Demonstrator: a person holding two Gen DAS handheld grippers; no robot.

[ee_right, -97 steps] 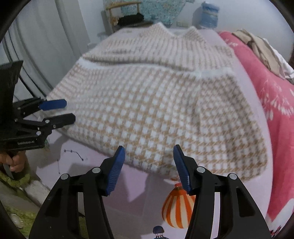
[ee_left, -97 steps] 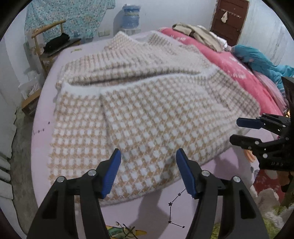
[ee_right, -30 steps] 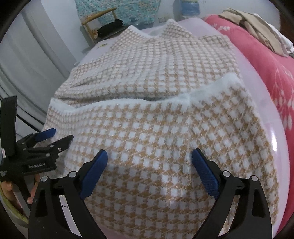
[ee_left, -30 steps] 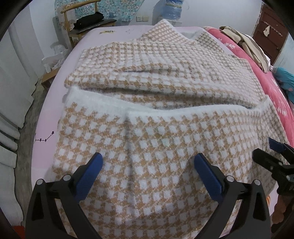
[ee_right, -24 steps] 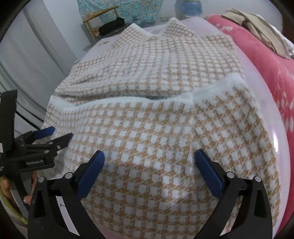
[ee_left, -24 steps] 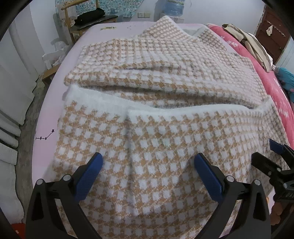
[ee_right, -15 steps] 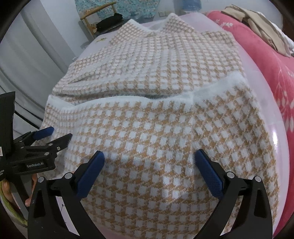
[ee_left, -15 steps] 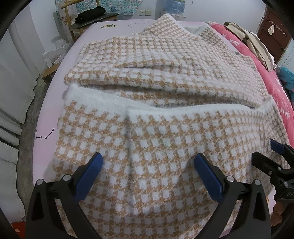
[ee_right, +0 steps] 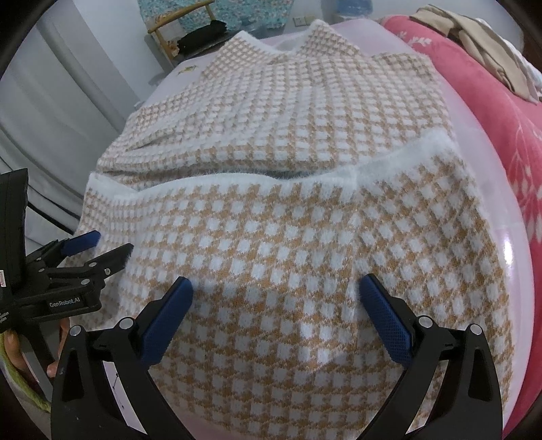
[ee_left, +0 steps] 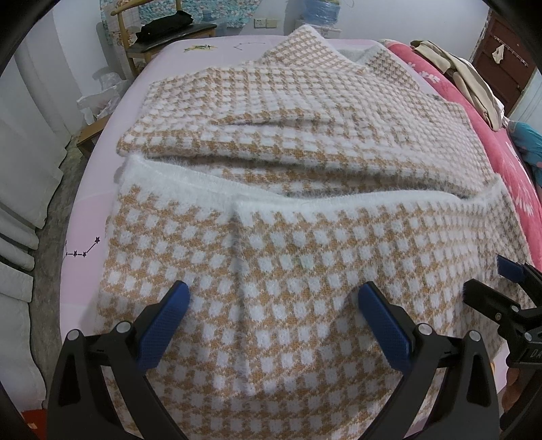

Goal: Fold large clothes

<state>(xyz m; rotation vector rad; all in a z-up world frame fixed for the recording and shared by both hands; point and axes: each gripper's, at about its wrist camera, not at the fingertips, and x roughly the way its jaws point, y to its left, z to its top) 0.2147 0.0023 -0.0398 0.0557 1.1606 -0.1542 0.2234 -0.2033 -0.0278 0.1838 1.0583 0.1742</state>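
Both tongs spread wider, moved from bed edge over checked sweater (ee_left: 298,257)

soft, even indoor light, no hard shadows. heavy fisheye bending and black vignette at the corners. pink sheet (ee_right: 508,250) right of the sweater (ee_right: 288,237) shows slight glare.

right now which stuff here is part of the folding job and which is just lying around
Job:
- checked sweater
- left tongs, open
- right tongs, open
- pink bed sheet under it

Lying about:
- red blanket
- beige clothes
- wooden chair
- water bottle
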